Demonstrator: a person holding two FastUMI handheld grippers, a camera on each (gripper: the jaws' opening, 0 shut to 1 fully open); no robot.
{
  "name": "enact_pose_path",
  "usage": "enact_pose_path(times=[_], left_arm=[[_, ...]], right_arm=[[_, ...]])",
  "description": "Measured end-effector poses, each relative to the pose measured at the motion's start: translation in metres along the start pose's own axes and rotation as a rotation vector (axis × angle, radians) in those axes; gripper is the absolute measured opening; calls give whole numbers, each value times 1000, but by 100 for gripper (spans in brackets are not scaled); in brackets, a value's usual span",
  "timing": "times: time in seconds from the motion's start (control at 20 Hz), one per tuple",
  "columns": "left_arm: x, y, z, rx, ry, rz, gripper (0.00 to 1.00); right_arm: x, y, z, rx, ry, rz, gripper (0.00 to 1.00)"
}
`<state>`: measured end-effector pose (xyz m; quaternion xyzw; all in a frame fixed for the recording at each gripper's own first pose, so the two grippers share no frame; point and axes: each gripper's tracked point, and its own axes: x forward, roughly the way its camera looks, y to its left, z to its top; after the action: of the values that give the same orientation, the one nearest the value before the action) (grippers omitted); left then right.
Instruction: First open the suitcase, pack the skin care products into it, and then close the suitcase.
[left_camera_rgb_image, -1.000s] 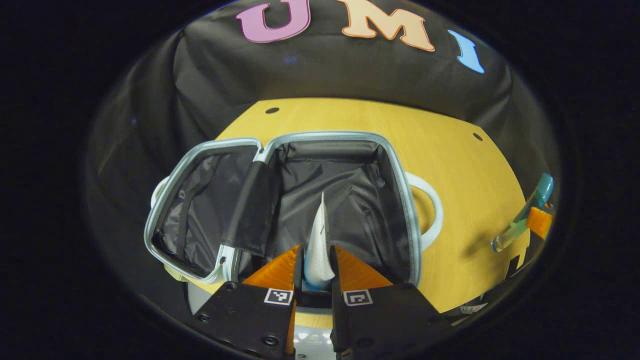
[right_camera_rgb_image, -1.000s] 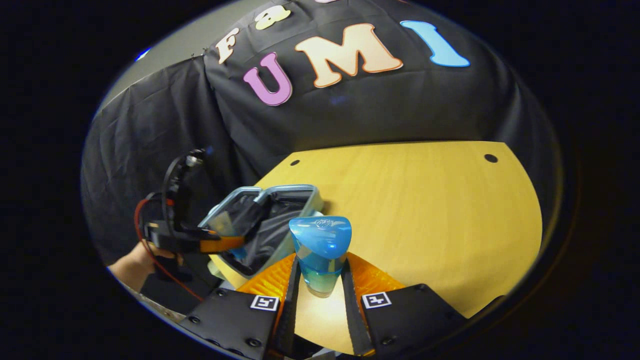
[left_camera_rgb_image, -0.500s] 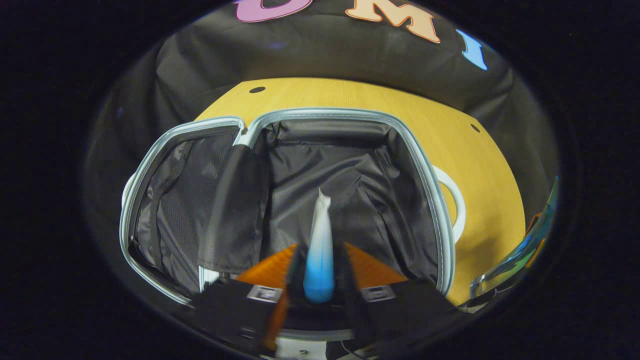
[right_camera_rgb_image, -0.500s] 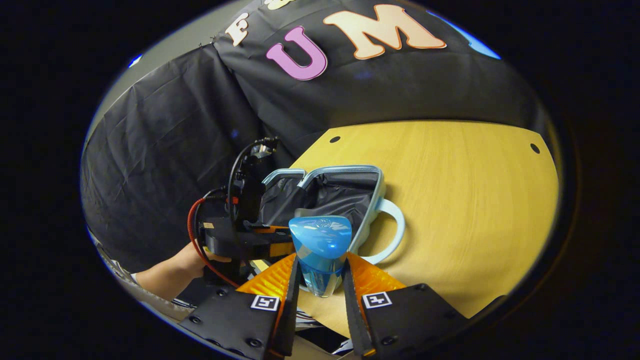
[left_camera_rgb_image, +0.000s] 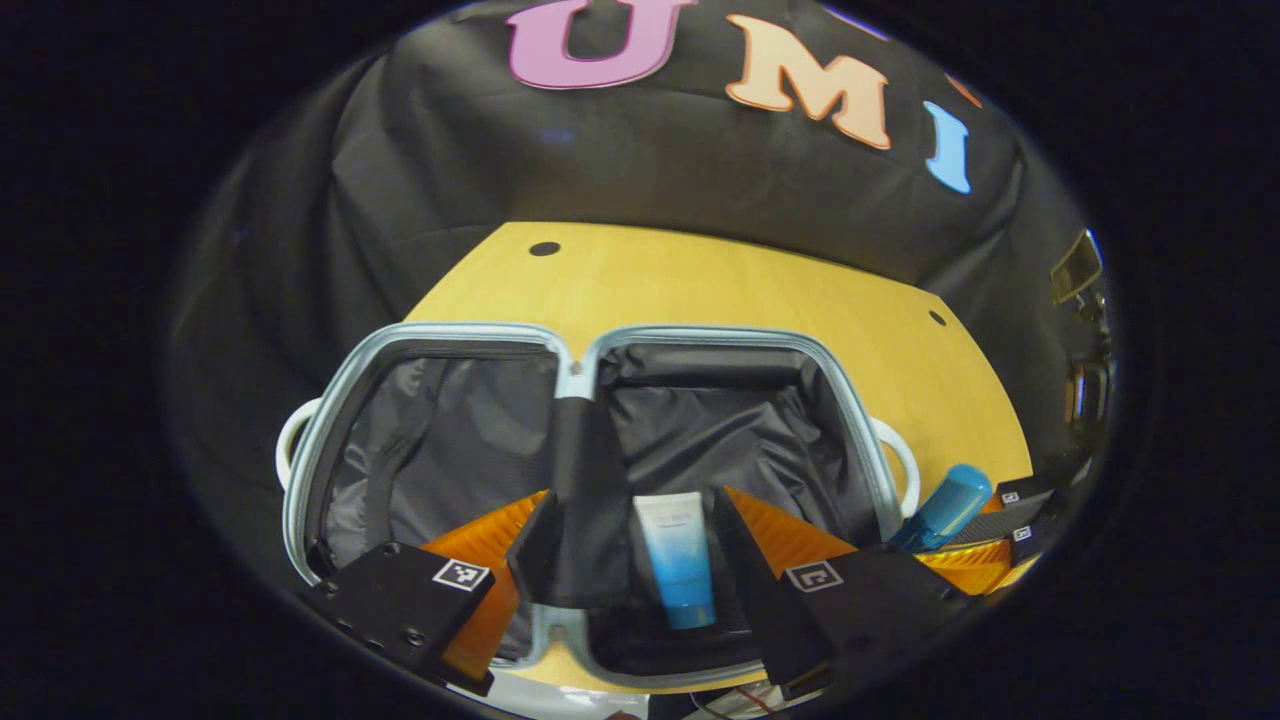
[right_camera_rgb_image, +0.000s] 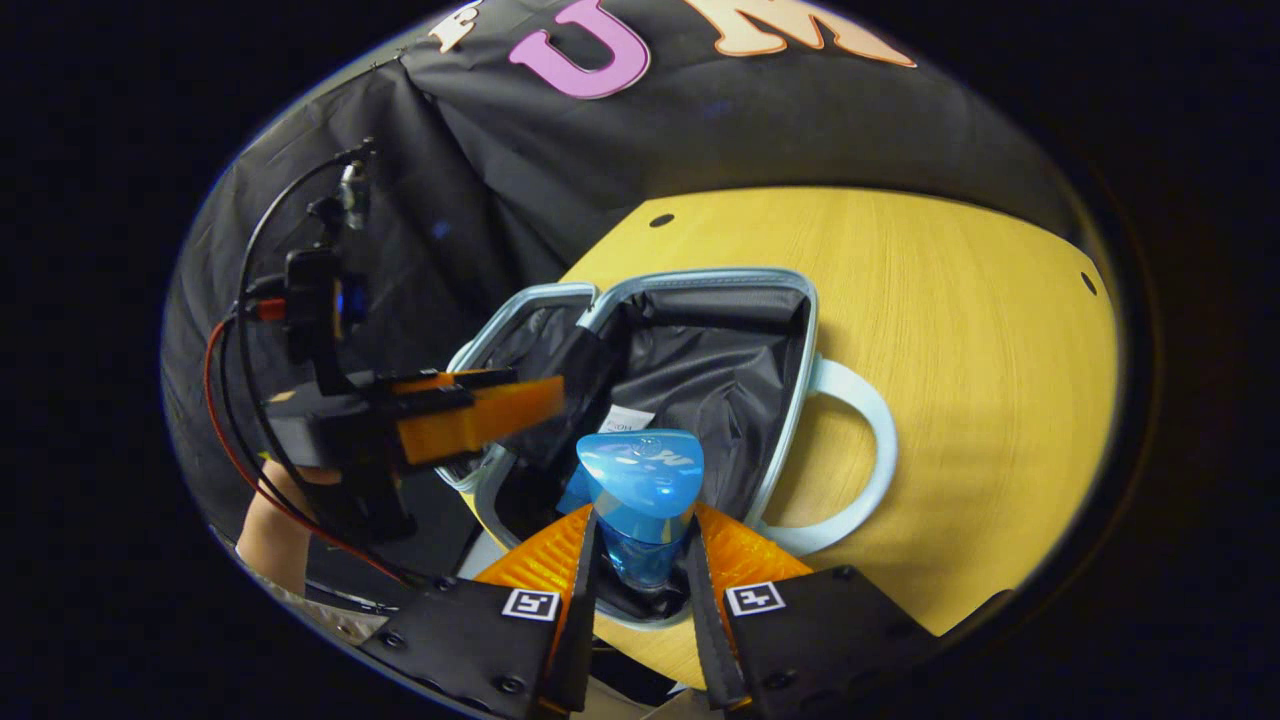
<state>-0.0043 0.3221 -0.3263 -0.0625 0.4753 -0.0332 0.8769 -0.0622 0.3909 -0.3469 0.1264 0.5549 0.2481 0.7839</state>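
Note:
The small suitcase (left_camera_rgb_image: 700, 335) lies open on the wooden table, with a dark lining and a pale blue rim. A white-and-blue tube (left_camera_rgb_image: 675, 560) lies flat in its right half. My left gripper (left_camera_rgb_image: 630, 495) hovers open over the case, its fingers spread either side of the tube and apart from it. In the right gripper view, my right gripper (right_camera_rgb_image: 645, 515) is shut on a clear bottle with a blue cap (right_camera_rgb_image: 640, 475), held over the near edge of the suitcase (right_camera_rgb_image: 793, 400). The left gripper (right_camera_rgb_image: 530, 405) hangs above the case's left side.
The yellow table (left_camera_rgb_image: 700, 280) stretches bare behind and to the right of the case (right_camera_rgb_image: 950, 300). A white carry handle (right_camera_rgb_image: 860, 470) sticks out from the case's right side. A hand (right_camera_rgb_image: 270, 520) holds the left gripper. The right gripper and bottle (left_camera_rgb_image: 945, 505) sit beside the case's right rim.
My left gripper opened and the tube dropped flat into the right half of the case. The right gripper carried the bottle left, from over the table to over the case's near edge.

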Motion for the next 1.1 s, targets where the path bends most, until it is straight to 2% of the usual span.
enact_pose_path(times=[0.05,0.25,0.4,0.5,0.7,0.85,0.9,0.95,1.1], left_arm=[[-2,15,-1,-20,-1,19,92],[-11,79,-9,-118,2,103,92],[-20,134,-7,-173,-15,182,92],[-27,171,-4,-212,-30,237,92],[-36,239,4,-289,-64,323,93],[-24,279,0,-327,-51,368,93],[-20,290,-2,-340,-43,383,92],[-16,301,-4,-353,-36,391,93],[-2,319,-11,-429,-23,386,93]], right_arm=[[5,0,-3,2,15,-8,43],[23,-3,-9,-20,42,-61,46],[26,9,10,16,-8,-26,47],[21,8,25,16,-52,-27,100],[19,6,40,-4,-106,-56,98],[9,4,48,-8,-142,-74,98],[6,2,51,-10,-151,-82,94],[3,1,53,-12,-159,-90,98],[-9,-4,56,-6,-186,-111,98]])
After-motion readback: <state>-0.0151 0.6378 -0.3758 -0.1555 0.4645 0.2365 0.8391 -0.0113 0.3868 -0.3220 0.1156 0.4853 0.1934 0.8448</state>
